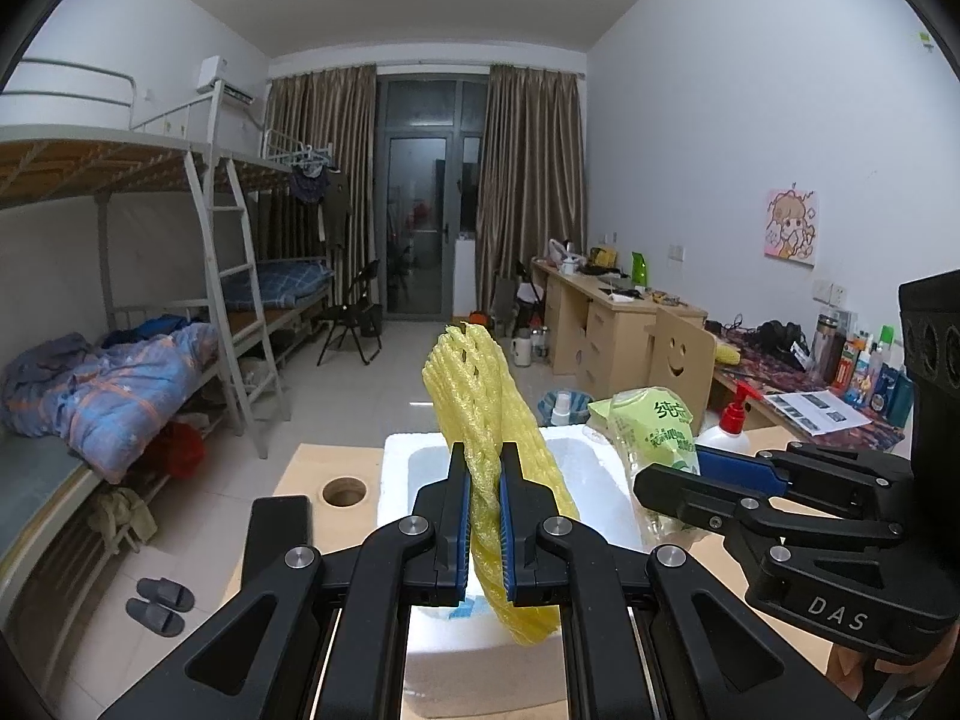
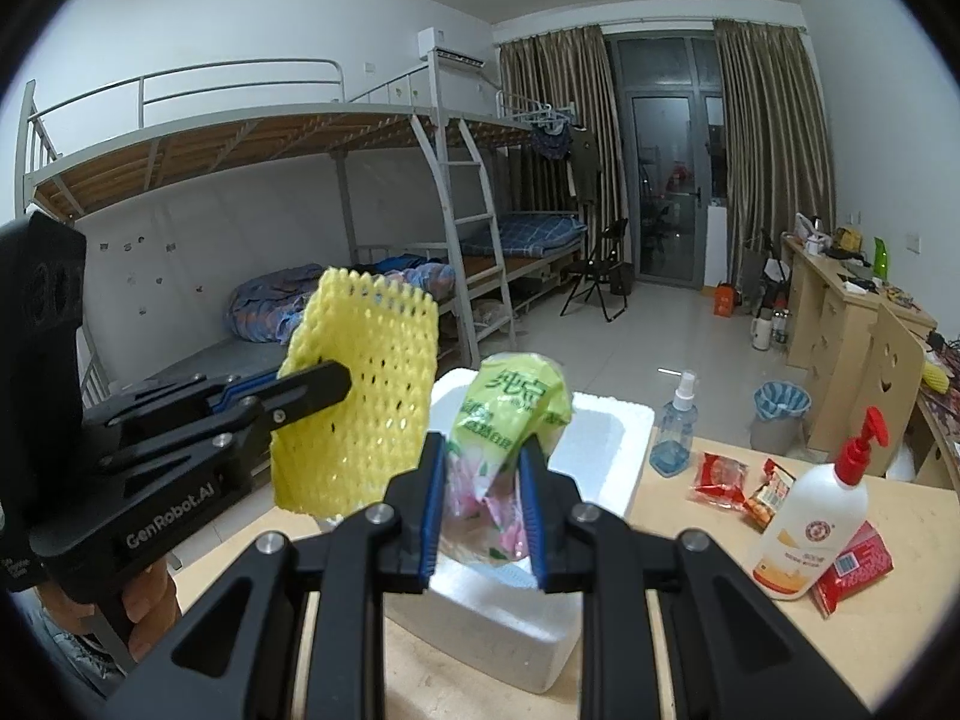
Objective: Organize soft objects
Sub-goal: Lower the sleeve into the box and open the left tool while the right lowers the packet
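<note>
A yellow foam net sleeve [image 1: 474,384] stands upright between the pads of my left gripper [image 1: 485,457], which is shut on its lower half. In the right wrist view the same net [image 2: 366,414] hangs flat from the left gripper [image 2: 327,387], above the left side of a white foam box [image 2: 606,438]. My right gripper [image 2: 480,450] is shut on a soft green and pink tissue pack [image 2: 510,402], held over the box. From the left wrist view the pack [image 1: 654,426] and the right gripper [image 1: 666,483] sit at the right, over the box [image 1: 396,462].
On the wooden table [image 2: 690,612], right of the box, stand a clear spray bottle [image 2: 675,426] and a white pump bottle [image 2: 810,534], with red snack packets [image 2: 723,474] and a red pack [image 2: 855,564]. The table's left part has a round hole [image 1: 344,491] and a black flat object [image 1: 279,525].
</note>
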Motion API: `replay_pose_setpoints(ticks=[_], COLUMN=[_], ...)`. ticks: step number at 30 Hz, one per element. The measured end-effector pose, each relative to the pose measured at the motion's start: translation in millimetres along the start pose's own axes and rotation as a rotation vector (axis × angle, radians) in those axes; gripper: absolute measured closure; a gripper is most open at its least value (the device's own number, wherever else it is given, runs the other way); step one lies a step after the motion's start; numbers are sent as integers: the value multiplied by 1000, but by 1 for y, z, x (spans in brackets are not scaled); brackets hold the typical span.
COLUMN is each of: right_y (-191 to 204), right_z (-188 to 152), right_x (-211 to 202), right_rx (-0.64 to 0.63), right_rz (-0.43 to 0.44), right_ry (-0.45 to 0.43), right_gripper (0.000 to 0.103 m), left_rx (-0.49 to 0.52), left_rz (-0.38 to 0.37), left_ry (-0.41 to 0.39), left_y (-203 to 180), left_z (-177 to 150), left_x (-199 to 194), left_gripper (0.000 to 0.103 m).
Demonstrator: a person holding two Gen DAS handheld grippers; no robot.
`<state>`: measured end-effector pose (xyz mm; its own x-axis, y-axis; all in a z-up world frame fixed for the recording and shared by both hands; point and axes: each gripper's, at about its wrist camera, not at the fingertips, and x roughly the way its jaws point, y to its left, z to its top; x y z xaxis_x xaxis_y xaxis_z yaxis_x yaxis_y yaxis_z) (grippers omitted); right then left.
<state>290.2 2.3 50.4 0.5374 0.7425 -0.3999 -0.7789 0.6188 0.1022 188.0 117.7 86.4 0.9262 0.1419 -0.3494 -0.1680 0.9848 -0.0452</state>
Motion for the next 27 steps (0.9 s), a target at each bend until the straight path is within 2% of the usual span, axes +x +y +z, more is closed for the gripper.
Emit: replay_pose_setpoints(ticks=[15,27], right_y=[-7,-11], right_z=[1,5], right_x=[12,13], right_rx=[28,40], right_rz=[-29,-38], right_ry=[12,24], right_gripper=[76,76], left_rx=[9,23], left_rz=[-27,-36], left_ry=[48,69], left_y=[5,3], left_z=[1,-4], left_x=[43,62], left_gripper=[95,94])
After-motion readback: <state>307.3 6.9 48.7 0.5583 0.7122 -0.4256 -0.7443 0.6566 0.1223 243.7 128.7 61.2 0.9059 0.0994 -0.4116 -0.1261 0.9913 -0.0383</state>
